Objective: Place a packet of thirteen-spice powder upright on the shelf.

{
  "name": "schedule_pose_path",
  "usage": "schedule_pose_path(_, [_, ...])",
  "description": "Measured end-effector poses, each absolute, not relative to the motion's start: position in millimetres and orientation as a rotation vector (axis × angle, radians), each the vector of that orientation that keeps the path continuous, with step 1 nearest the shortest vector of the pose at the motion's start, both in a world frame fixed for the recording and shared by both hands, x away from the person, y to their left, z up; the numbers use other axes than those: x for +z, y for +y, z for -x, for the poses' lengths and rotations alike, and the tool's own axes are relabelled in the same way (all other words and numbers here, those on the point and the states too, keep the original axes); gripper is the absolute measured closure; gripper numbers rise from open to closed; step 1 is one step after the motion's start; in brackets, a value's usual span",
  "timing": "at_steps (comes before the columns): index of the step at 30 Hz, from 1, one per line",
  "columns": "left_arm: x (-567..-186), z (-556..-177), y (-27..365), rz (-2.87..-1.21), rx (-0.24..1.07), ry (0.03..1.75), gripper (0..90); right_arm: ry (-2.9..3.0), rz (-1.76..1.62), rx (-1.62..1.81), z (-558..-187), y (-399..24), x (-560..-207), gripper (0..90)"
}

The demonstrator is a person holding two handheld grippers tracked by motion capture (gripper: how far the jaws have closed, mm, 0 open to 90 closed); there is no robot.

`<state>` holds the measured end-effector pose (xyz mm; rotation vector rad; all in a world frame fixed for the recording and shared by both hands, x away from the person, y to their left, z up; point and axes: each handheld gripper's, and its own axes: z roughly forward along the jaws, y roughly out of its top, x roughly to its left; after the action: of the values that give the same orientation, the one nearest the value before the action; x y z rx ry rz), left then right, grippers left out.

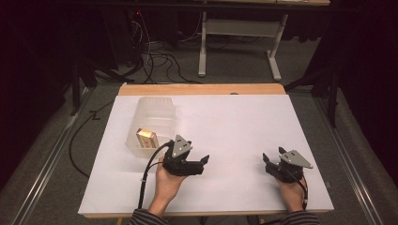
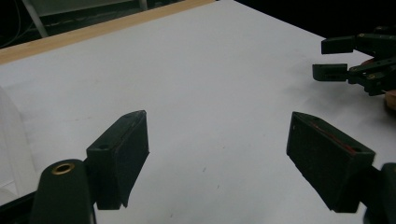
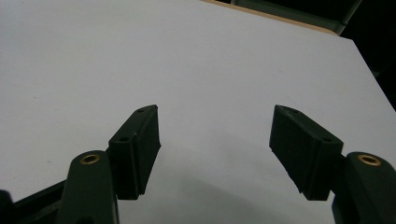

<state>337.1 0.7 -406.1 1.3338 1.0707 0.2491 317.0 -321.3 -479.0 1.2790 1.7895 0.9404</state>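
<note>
We had both grippers wide open and empty, left gripper (image 1: 202, 161) just beside the clear bin (image 1: 152, 124) near the desk's left edge holding the little yellow box (image 1: 146, 137), right gripper (image 1: 273, 158) idling near the right edge, so swinging back carelessly could've knocked that light bin over.
</note>
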Motion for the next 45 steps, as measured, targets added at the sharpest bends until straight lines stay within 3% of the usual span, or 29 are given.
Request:
schedule_pose_path(26, [-447, -344, -17, -1.441, 0.27, 1.125, 22.7, 1.786, -1.281, 0.943, -317, -322, -479, 33.7])
schedule_pose_path(45, [-467, -358, -21, -1.408, 0.313, 1.164, 23.2, 1.785, -1.279, 0.946, -316, -322, -479, 33.6])
